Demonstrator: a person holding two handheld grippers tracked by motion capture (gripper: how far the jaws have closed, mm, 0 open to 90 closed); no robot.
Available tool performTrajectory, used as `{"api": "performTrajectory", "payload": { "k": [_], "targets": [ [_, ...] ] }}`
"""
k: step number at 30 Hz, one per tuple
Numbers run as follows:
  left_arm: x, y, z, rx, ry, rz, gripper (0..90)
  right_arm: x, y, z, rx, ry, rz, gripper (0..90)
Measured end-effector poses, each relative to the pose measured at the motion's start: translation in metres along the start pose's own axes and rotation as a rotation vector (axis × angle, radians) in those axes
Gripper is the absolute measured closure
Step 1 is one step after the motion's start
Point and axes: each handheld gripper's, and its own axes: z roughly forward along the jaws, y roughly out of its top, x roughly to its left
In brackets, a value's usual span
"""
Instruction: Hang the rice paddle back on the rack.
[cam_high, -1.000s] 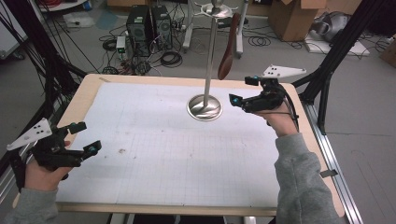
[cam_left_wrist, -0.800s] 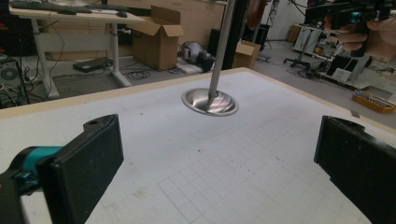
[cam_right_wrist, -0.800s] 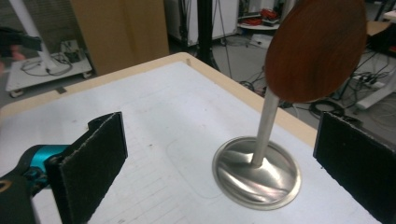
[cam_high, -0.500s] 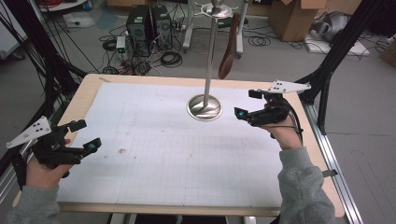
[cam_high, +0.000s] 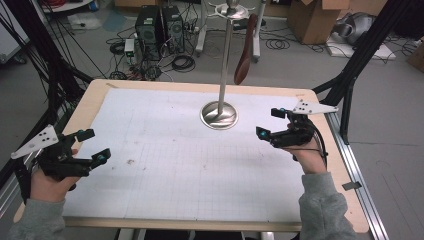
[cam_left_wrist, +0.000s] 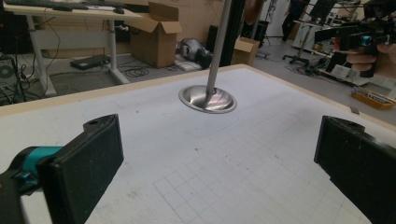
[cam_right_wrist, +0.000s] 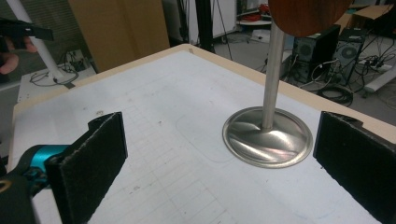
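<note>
High view, right tool (cam_high: 270, 124): jaws apart, empty, near stand (cam_high: 219, 114)
Left tool (cam_high: 93, 146): jaws apart, empty, counter's (cam_high: 165, 86) left edge

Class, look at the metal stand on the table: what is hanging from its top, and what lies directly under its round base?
A brown wooden utensil hangs from the stand top, clear of the table. The round base sits on the white gridded mat; whatever is beneath the base is covered.

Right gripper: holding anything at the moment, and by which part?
Nothing. The right gripper is open and empty, beside the metal stand; the left gripper is open too.
</note>
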Motion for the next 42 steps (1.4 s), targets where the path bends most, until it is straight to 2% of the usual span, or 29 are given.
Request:
{"api": "performTrajectory", "payload": {
  "k": [11,21,27,33,42],
  "targets": [
    [-0.001,-0.002,0.003,0.01,0.0,0.002,1.8,-0.006,-0.021,-0.016,-0.026,0.0,0.048,1.5],
    [-0.001,-0.004,0.005,0.018,0.0,0.0,1.8,-0.011,-0.043,-0.027,-0.01,-0.019,0.088,1.5],
    [0.0,-0.005,0.006,0.021,0.0,-0.001,1.8,-0.011,-0.051,-0.031,-0.003,-0.025,0.083,1.5],
    [0.0,-0.006,0.007,0.026,0.0,-0.004,1.8,-0.013,-0.064,-0.036,-0.019,-0.03,0.118,1.5],
    [0.002,-0.008,0.007,0.027,0.003,-0.004,1.8,-0.019,-0.082,-0.042,-0.005,-0.041,0.147,1.5]
  ]
}}
